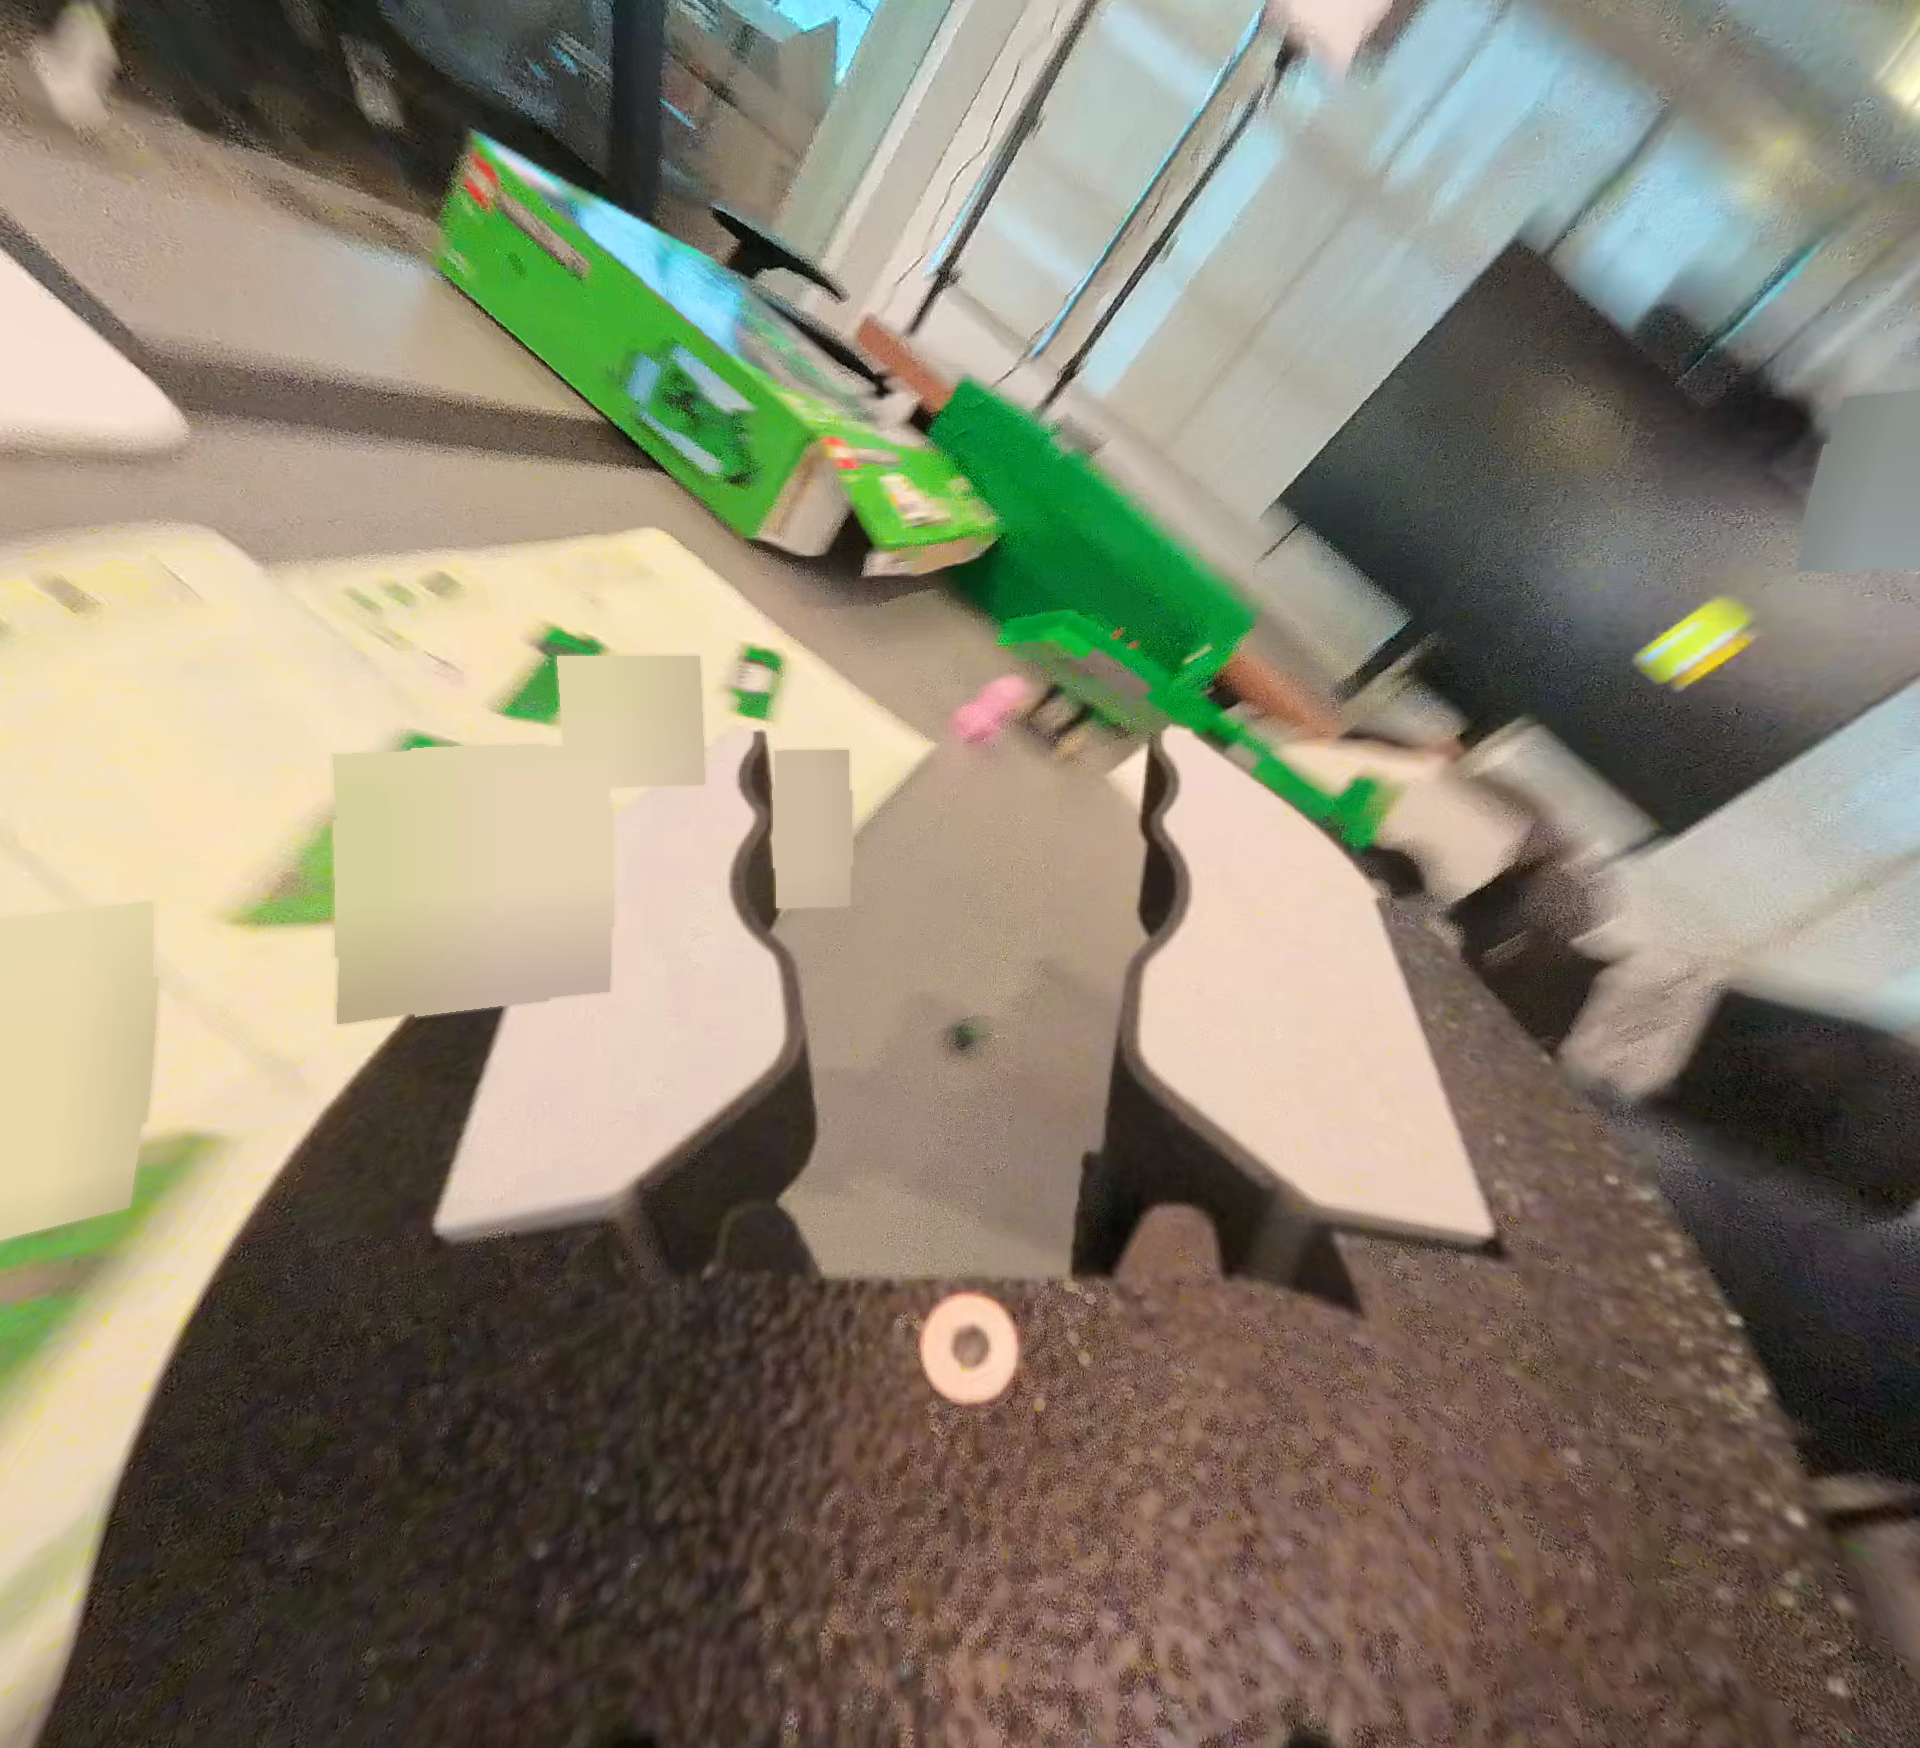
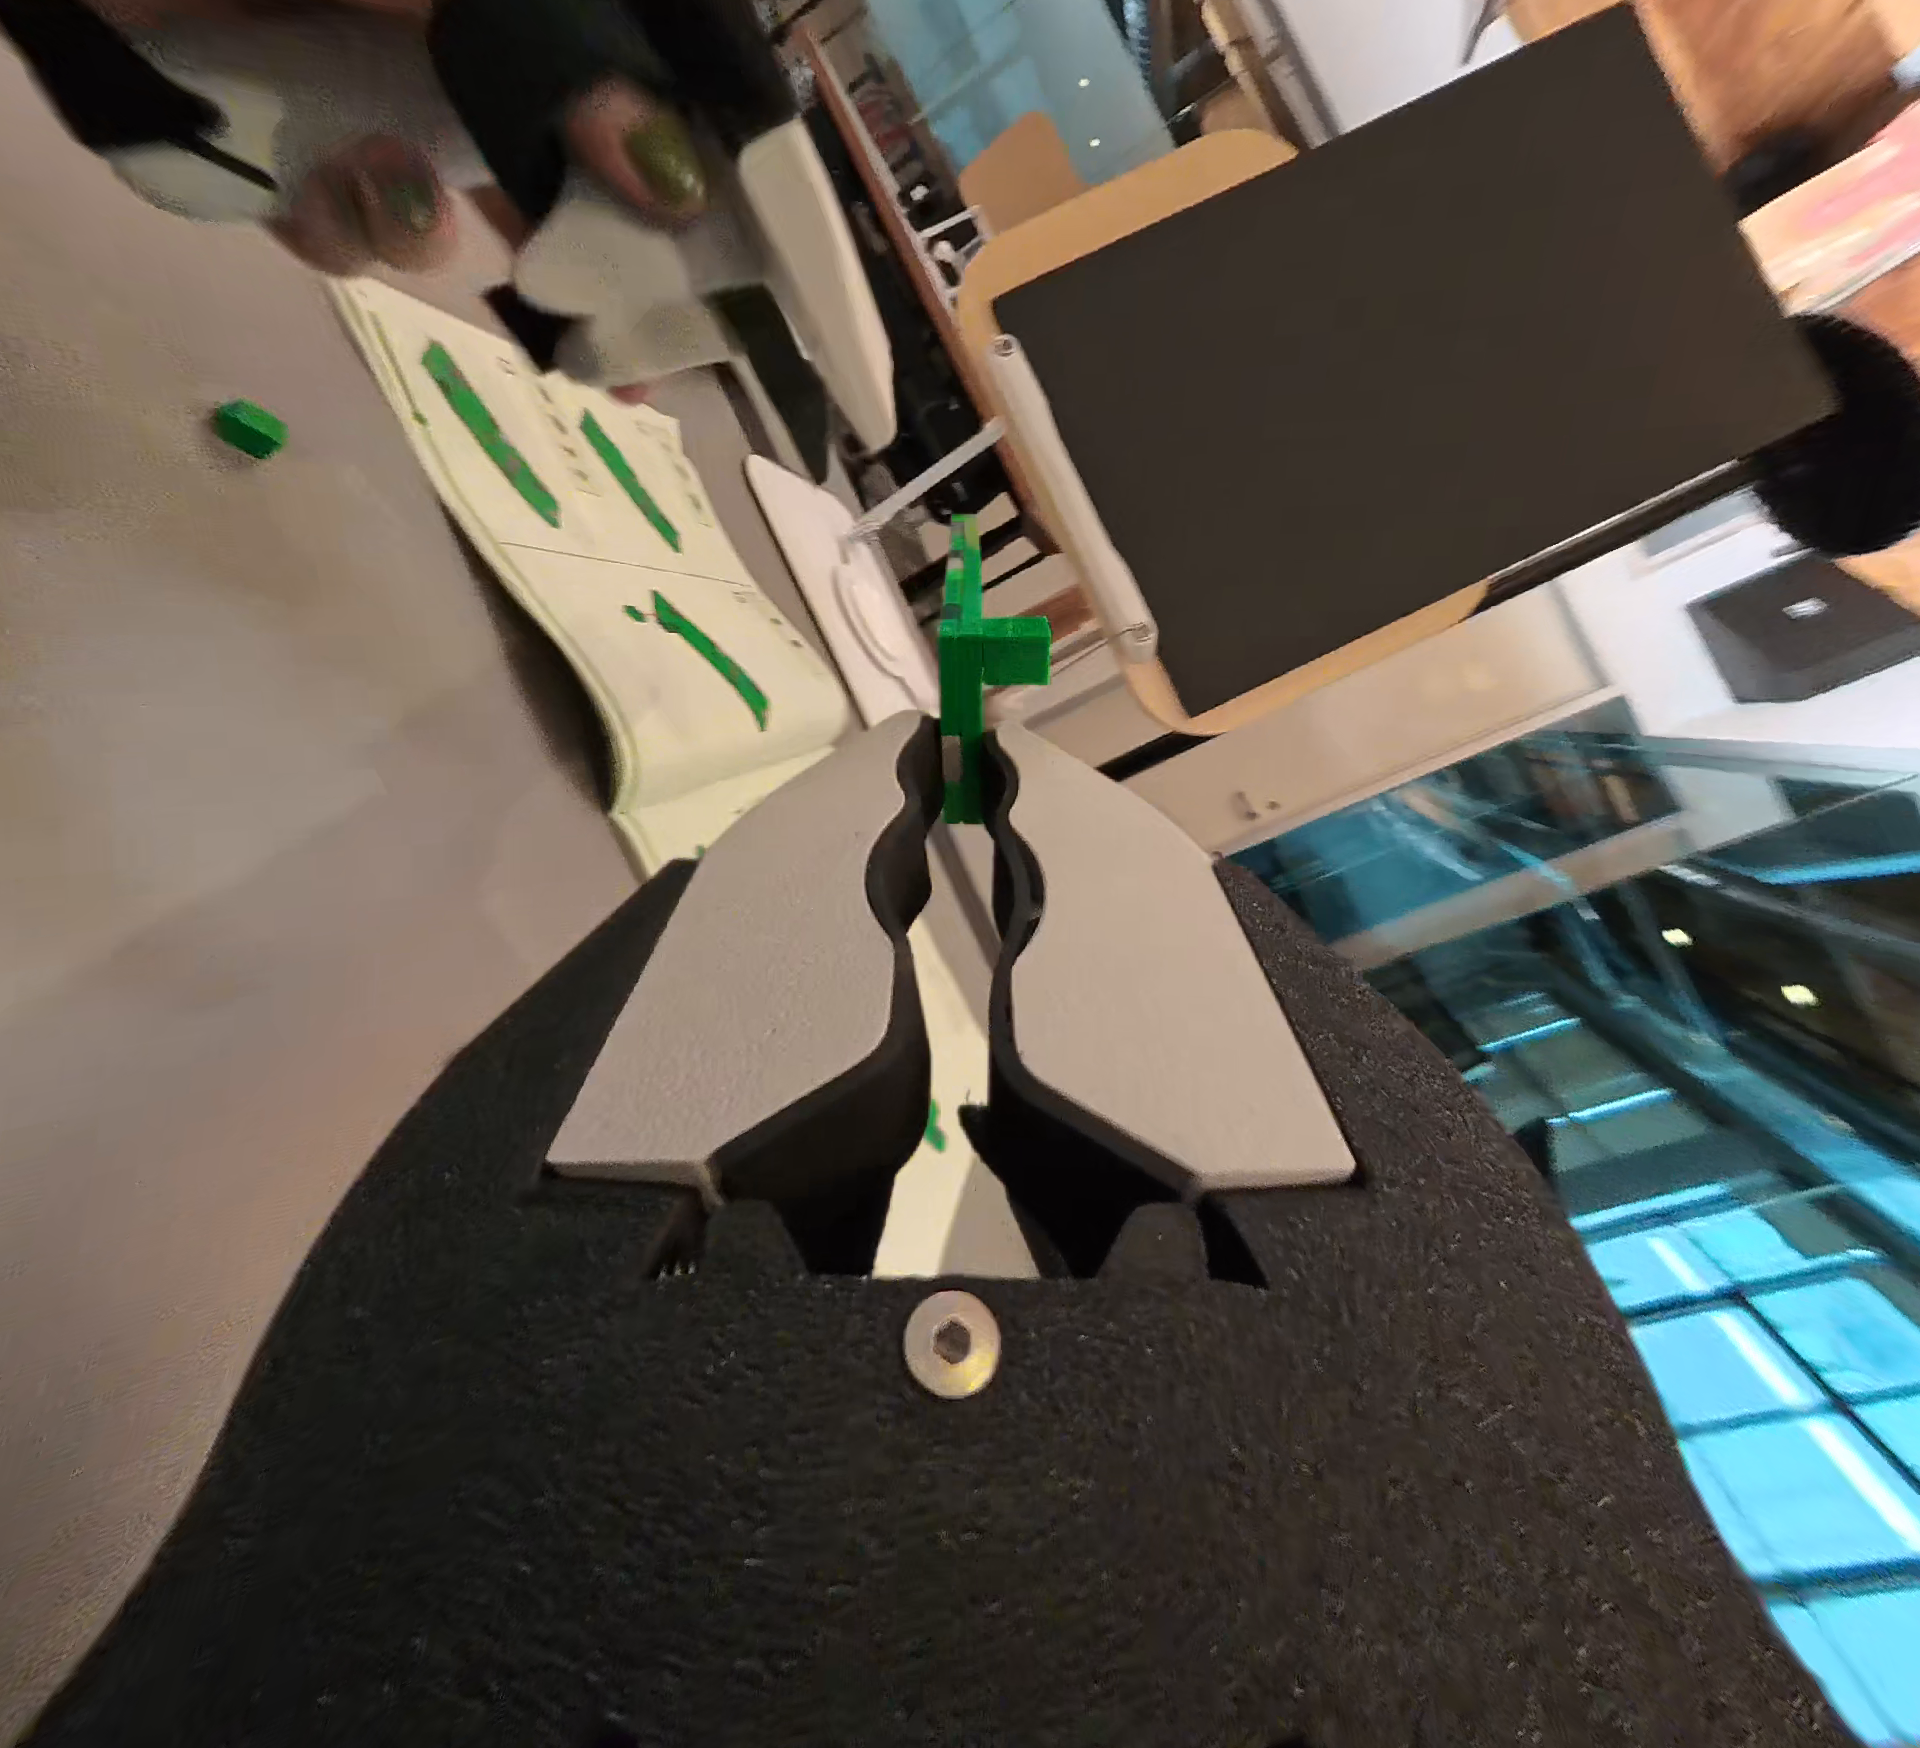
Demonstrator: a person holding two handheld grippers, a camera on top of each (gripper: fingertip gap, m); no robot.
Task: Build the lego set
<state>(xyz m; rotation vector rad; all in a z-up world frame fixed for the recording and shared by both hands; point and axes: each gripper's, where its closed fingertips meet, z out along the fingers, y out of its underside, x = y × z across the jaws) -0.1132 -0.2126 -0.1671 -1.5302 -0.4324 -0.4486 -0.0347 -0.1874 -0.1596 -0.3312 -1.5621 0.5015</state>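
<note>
In the right wrist view my right gripper (image 2: 961,763) is shut on a thin green lego assembly (image 2: 964,670) that stands up beyond the fingertips, with a small green block jutting to its right. The same assembly (image 1: 1132,675) shows blurred in the left wrist view, held by the right gripper (image 1: 1455,825), just beyond my left gripper's right finger. My left gripper (image 1: 956,753) is open and empty above the grey table (image 1: 935,919). A pink piece (image 1: 992,706) lies just past its tips. A tiny dark piece (image 1: 966,1036) lies between its fingers. A loose green brick (image 2: 249,431) lies on the table.
An open instruction booklet (image 1: 312,638) lies left of my left gripper and also shows in the right wrist view (image 2: 644,597). A green set box (image 1: 644,368) and a green plate (image 1: 1081,514) lie farther back. A hand holds the left gripper (image 2: 613,306). A black-backed chair (image 2: 1403,472) stands beyond the table.
</note>
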